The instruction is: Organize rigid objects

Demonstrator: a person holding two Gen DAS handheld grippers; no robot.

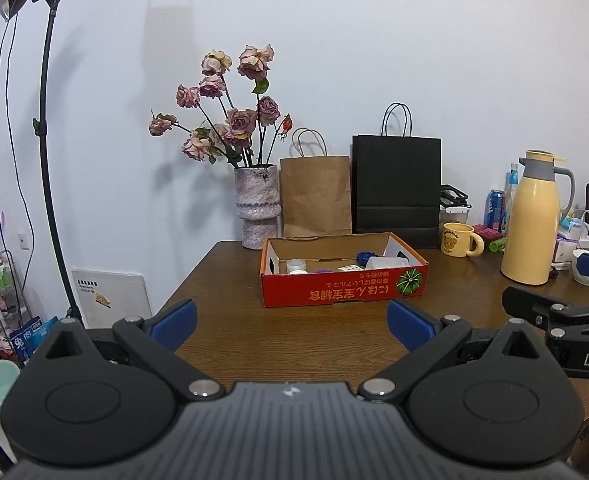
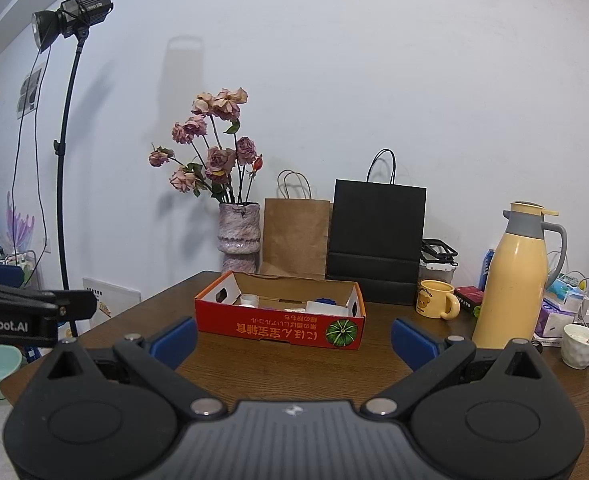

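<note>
1. Rigid objects [image 1: 334, 266]: small white, blue and purple pieces lying inside the red cardboard tray [image 1: 344, 294] at mid-table.
2. Left gripper [image 1: 292, 322] and right gripper [image 2: 294, 340]: both spread wide, empty, hovering short of the tray.
3. Handling advice: approach from above, clear the tray's near wall, choose one piece apart from its neighbours.
4. Surface: brown wooden table [image 1: 294, 344].
5. Room: flower vase [image 1: 256, 208], paper bags, yellow mug [image 1: 460, 240] and thermos [image 1: 532, 220] against a white wall.

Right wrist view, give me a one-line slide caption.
Open right gripper poised over the wooden table, facing a red cardboard box of small items.
</note>
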